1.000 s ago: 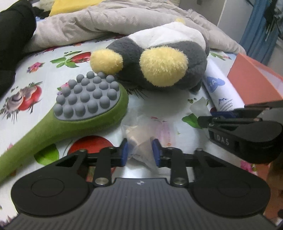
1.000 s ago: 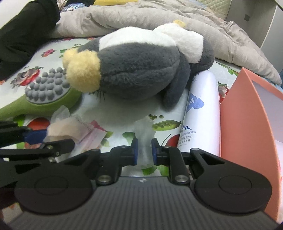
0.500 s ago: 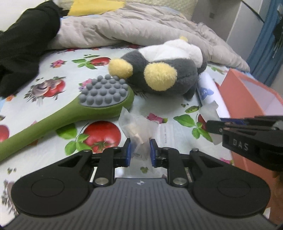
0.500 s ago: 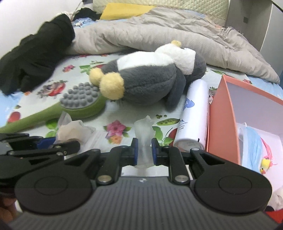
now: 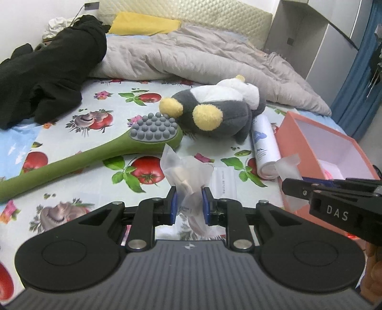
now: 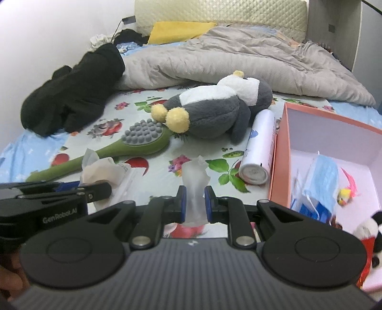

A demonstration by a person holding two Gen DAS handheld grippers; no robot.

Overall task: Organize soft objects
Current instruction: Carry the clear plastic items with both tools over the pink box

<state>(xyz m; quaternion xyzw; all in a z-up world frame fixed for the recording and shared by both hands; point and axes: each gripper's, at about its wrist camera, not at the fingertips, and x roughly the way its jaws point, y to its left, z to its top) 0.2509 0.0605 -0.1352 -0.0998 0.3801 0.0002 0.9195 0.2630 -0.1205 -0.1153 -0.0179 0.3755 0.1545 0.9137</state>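
You are in a home bedroom: a bed [image 5: 100, 171] with a fruit-print sheet, a rumpled grey duvet [image 5: 203, 59], a yellow pillow [image 5: 143, 23] against a quilted headboard [image 6: 219, 12], and blue curtains [image 5: 358, 78].

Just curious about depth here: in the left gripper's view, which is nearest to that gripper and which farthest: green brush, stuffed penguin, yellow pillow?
From the left gripper:
1. Green brush, nearest, ahead and to the left.
2. Stuffed penguin, just behind the brush head, slightly to the right.
3. Yellow pillow, farthest, at the headboard.

Crumpled translucent packet [image 5: 188, 174] lifted above bedsheet; grey-white penguin plush [image 5: 219, 112] lying sideways
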